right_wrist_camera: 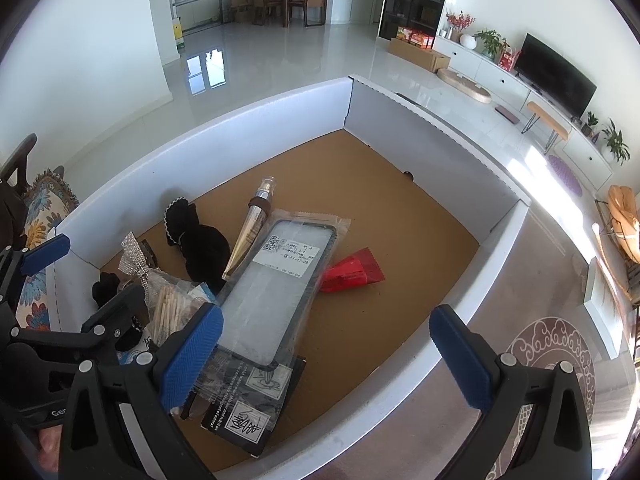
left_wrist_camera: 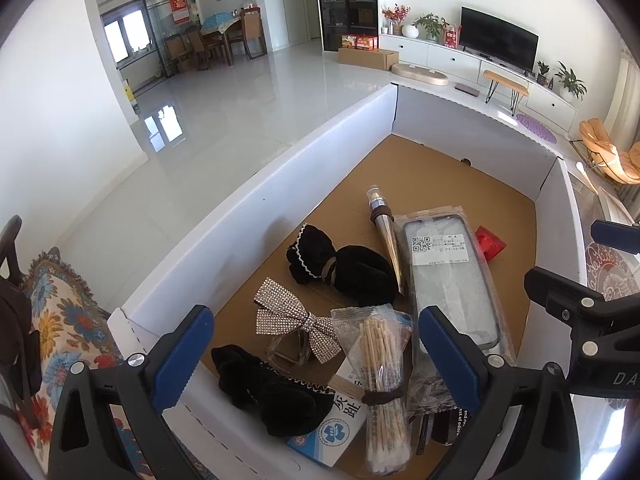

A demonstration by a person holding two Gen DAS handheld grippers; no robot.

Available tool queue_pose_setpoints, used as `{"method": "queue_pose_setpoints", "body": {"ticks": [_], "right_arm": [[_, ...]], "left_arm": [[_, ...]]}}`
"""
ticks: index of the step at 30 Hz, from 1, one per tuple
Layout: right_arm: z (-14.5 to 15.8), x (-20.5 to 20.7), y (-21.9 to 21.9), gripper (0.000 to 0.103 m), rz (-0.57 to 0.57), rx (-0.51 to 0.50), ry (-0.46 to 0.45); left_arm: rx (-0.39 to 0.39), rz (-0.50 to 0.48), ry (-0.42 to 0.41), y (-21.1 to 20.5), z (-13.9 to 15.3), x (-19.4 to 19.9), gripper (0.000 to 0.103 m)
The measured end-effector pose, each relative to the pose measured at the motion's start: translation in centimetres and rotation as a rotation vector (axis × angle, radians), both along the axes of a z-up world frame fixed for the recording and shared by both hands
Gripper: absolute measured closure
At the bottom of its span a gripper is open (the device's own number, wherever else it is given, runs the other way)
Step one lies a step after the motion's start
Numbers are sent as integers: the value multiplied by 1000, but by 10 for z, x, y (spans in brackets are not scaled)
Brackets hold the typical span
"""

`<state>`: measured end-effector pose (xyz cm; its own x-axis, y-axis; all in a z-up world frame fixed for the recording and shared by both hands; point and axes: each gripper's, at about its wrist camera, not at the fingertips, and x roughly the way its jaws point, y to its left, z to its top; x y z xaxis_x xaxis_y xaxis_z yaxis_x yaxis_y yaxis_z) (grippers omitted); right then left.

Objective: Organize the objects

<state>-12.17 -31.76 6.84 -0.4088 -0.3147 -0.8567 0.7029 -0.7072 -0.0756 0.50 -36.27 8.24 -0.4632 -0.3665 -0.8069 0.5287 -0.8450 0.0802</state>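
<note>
A white cardboard box [left_wrist_camera: 256, 204] with a brown floor holds the objects. In it lie a bagged phone case [left_wrist_camera: 452, 280] [right_wrist_camera: 276, 288], a bag of cotton swabs [left_wrist_camera: 384, 376], a rhinestone bow clip [left_wrist_camera: 296, 324], two black scrunchies [left_wrist_camera: 344, 268] [left_wrist_camera: 272, 388], a silver cone-shaped tube [left_wrist_camera: 386, 232] [right_wrist_camera: 252, 224], a red packet [left_wrist_camera: 490, 242] [right_wrist_camera: 352, 272], a blue-white box [left_wrist_camera: 336, 428] and a black packet [right_wrist_camera: 248, 408]. My left gripper [left_wrist_camera: 316, 356] is open above the near-left items. My right gripper [right_wrist_camera: 324, 352] is open over the box's near edge, holding nothing.
The box sits on a patterned surface [right_wrist_camera: 552, 360]. A floral cushion [left_wrist_camera: 60, 328] lies to the left. The far half of the box floor [right_wrist_camera: 380, 184] is bare cardboard. Beyond are a glossy tiled floor, a TV cabinet [left_wrist_camera: 500, 40] and a dining table.
</note>
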Motion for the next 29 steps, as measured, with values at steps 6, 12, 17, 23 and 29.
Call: {"method": "queue_pose_setpoints", "body": {"ticks": [6, 12, 17, 23, 29], "right_arm": [[0, 2, -1, 0, -3, -16, 2], [3, 1, -2, 0, -4, -19, 7], [1, -1, -1, 0, -8, -18, 3], [-2, -2, -1, 0, -9, -17, -3], [-1, -3, 0, 0, -13, -27, -4]], "left_arm": [[-8, 6, -5, -2, -4, -1, 0], [-1, 6, -17, -2, -10, -3, 0], [-7, 7, -17, -3, -12, -3, 0], [-2, 12, -24, -5, -15, -3, 0], [-12, 24, 7, -4, -11, 1, 0]]}}
